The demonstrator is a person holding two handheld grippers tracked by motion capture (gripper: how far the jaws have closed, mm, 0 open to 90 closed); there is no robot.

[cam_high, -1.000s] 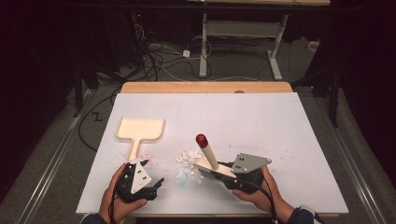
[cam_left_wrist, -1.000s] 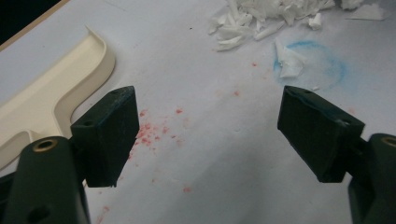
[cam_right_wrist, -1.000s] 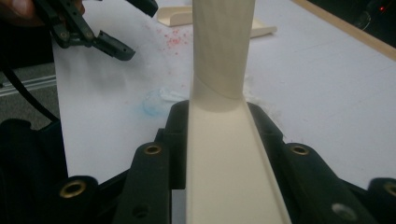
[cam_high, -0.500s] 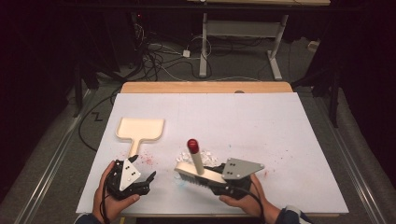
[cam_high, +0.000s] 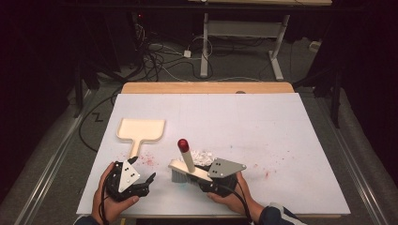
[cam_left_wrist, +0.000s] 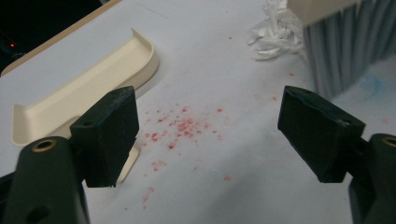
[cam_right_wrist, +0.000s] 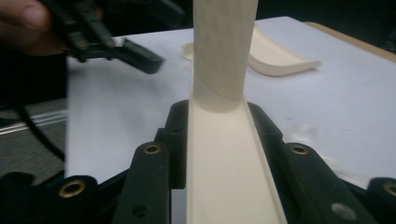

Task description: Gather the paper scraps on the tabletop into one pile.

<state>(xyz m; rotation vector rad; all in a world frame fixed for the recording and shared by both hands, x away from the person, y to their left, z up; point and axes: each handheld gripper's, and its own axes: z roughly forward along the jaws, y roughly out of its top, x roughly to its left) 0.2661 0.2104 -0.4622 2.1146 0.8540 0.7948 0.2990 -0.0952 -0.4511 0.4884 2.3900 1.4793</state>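
Observation:
My right gripper is shut on the cream head of a hand brush, bristles down on the white table top, its red-tipped handle pointing up. In the right gripper view the brush head runs between the jaws. A small heap of white paper shreds lies just behind the brush, seen also as shreds by the bristles. A cream dustpan lies flat to the left, its handle toward my left gripper, which is open near the front edge over red specks.
The white board covers a wooden table. Faint red specks mark the board to the right of the brush. Cables and metal table legs stand on the dark floor beyond the far edge.
The right gripper has carried the brush leftward and toward the front edge, bringing it down nearer the board. The left gripper has stayed about where it was.

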